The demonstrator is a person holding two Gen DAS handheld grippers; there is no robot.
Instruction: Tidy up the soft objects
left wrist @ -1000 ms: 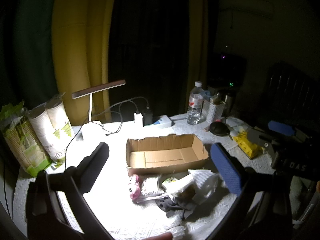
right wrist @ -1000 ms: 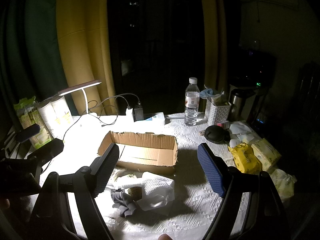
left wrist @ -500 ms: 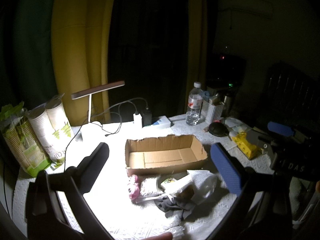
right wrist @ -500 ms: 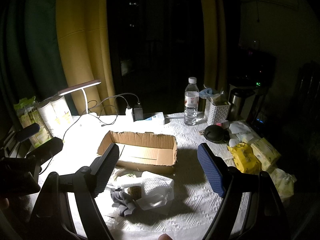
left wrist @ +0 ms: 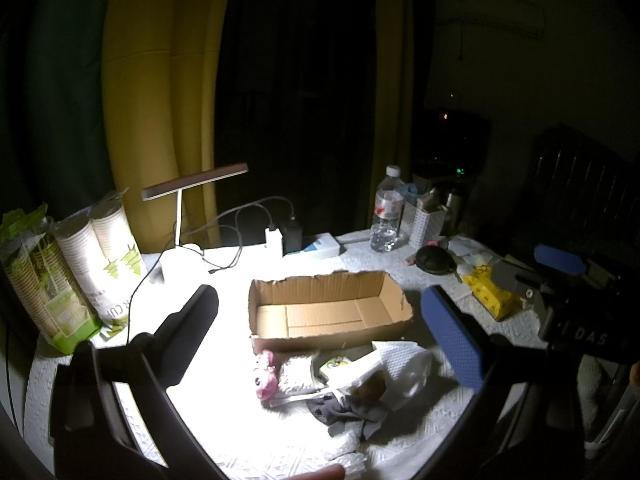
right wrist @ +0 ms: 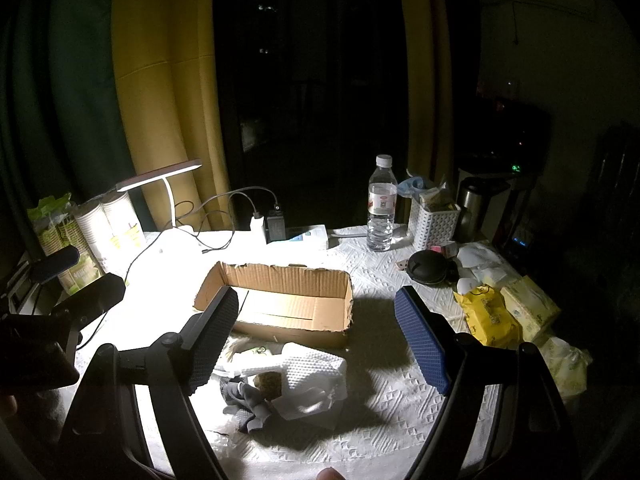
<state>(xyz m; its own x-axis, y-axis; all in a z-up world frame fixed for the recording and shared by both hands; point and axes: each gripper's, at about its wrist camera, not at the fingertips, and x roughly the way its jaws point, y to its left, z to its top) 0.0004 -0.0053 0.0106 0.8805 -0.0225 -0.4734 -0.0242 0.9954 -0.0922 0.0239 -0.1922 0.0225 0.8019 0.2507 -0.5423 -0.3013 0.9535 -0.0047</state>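
A heap of soft objects (left wrist: 340, 376), a pink plush toy (left wrist: 265, 376), crumpled white paper towel (right wrist: 308, 372) and grey cloth (right wrist: 244, 394), lies between the wide-apart jaws of the left gripper (left wrist: 320, 320) and right gripper (right wrist: 316, 320), just before an empty cardboard box (left wrist: 328, 308).

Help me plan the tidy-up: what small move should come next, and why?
Probably lower the left gripper onto the pink plush toy. The cardboard box is empty, both grippers hang open above the pile, holding nothing, and the toy lies exposed at the pile's left edge, just in front of the box.
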